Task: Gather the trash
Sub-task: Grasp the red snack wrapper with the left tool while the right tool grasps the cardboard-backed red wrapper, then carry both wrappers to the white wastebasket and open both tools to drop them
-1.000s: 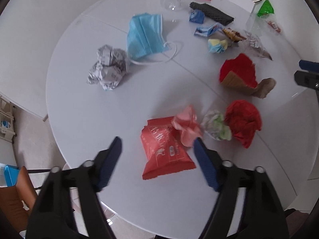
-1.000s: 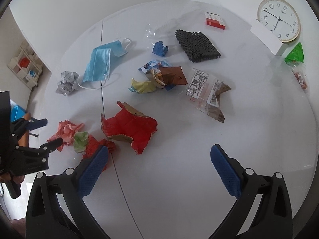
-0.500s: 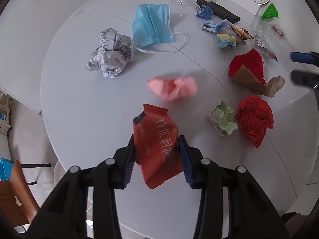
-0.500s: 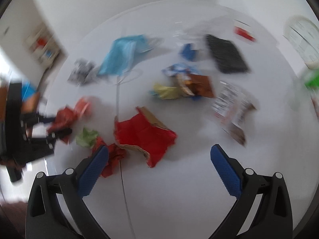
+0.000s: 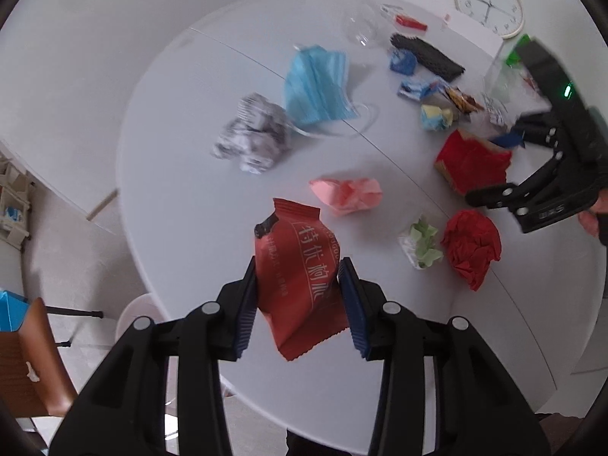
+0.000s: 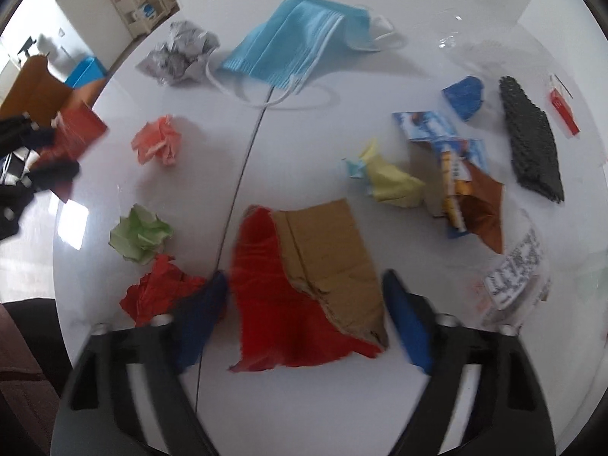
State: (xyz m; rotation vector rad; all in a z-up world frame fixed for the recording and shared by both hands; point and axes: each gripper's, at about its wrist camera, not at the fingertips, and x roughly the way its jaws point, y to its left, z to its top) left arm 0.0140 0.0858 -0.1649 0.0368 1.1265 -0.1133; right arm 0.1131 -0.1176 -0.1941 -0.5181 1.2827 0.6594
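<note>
My left gripper (image 5: 298, 296) is clamped on one red snack packet (image 5: 300, 277), lifted off the round white table (image 5: 182, 144). My right gripper (image 6: 304, 315) is spread wide, its fingers either side of one torn red-and-brown cardboard piece (image 6: 304, 285). On the table I count one blue face mask (image 6: 296, 49) at 12 o'clock, one crumpled newspaper ball (image 6: 178, 53) at 11, and four paper wads: pink (image 6: 157, 144), green (image 6: 138, 235), red (image 6: 159, 292), yellow (image 6: 391, 182).
</note>
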